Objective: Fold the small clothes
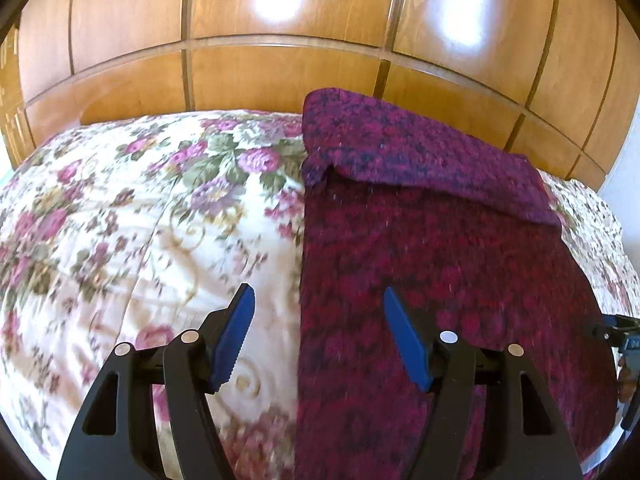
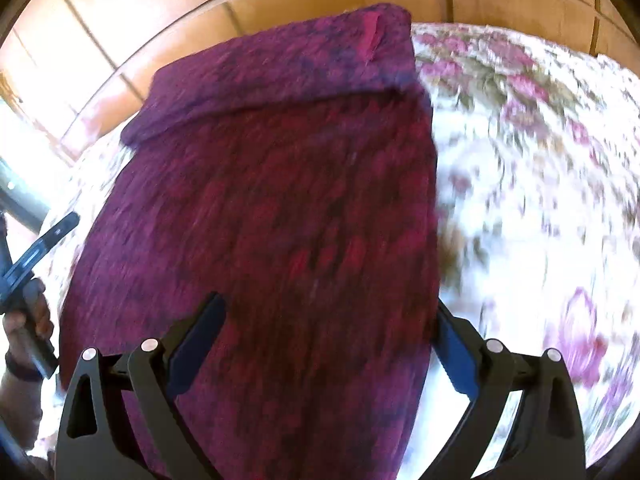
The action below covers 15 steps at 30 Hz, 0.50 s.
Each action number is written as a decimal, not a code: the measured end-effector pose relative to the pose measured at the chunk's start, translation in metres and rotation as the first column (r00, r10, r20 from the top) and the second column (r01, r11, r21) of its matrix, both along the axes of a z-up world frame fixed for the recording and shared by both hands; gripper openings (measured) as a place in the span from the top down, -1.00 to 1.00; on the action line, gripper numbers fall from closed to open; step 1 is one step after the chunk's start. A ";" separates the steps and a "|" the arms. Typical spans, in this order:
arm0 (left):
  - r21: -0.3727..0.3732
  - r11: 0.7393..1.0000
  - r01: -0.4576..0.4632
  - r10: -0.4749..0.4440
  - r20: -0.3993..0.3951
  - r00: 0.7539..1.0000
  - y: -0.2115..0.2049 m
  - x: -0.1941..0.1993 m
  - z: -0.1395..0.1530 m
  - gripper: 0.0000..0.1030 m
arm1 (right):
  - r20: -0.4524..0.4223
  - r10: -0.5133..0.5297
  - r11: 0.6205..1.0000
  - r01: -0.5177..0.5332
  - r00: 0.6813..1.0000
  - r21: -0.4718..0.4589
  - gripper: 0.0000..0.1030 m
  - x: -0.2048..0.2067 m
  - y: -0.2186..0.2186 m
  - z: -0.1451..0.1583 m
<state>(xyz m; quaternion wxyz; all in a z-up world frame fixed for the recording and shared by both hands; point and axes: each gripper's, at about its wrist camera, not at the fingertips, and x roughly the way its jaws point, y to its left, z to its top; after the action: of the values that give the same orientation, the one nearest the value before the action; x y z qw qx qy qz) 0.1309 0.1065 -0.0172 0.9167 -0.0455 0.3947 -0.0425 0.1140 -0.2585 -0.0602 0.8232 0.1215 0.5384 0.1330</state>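
A dark red and purple patterned garment [image 1: 440,248] lies flat on the floral bedspread [image 1: 140,208], its far end folded back toward me as a purple band [image 1: 420,148]. My left gripper [image 1: 318,300] is open and empty, hovering over the garment's left edge. The garment also fills the right wrist view [image 2: 280,208], with the folded band at the far end [image 2: 288,68]. My right gripper [image 2: 328,316] is open, straddling the near part of the garment, with the right finger at its right edge.
A wooden panelled headboard [image 1: 280,72] runs behind the bed. The right gripper shows at the right edge of the left wrist view [image 1: 620,340]. The left gripper and a hand show at the left edge of the right wrist view [image 2: 32,272].
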 end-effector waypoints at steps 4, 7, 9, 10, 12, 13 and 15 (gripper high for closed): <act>0.021 1.000 0.003 -0.003 -0.006 1.000 0.003 -0.018 -0.002 -0.28 | -0.009 0.006 0.999 -0.006 1.000 0.032 -0.83 -0.027 -0.001 0.000; 0.028 1.000 0.002 -0.001 -0.021 1.000 0.006 -0.030 -0.006 -0.28 | -0.015 -0.003 0.998 0.003 1.000 0.060 -0.71 -0.044 -0.005 0.000; 0.028 1.000 0.003 -0.002 -0.037 0.999 0.008 -0.036 -0.010 -0.28 | -0.020 -0.010 0.997 0.011 1.000 0.074 -0.63 -0.055 -0.008 0.001; 0.028 1.000 0.002 0.000 -0.047 0.999 0.009 -0.039 -0.012 -0.28 | -0.023 -0.012 0.997 0.014 1.000 0.079 -0.56 -0.057 -0.009 0.002; 0.018 1.000 0.002 -0.001 -0.073 0.997 0.012 -0.048 -0.017 -0.28 | -0.034 -0.011 0.996 0.014 0.999 0.088 -0.47 -0.064 -0.013 0.003; 0.012 1.000 0.006 -0.005 -0.083 0.997 0.013 -0.055 -0.019 -0.28 | -0.041 -0.008 0.996 0.011 0.999 0.091 -0.41 -0.067 -0.014 0.004; -0.004 1.000 0.025 -0.025 -0.109 0.994 0.015 -0.067 -0.021 -0.28 | -0.059 0.008 0.995 -0.002 0.998 0.097 -0.32 -0.076 -0.014 0.005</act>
<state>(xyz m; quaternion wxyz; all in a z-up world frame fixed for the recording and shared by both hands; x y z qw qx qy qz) 0.0639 0.1212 -0.0387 0.8931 -0.0442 0.4447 -0.0519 0.0385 -0.2726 -0.0555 0.7997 0.1638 0.5557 0.1576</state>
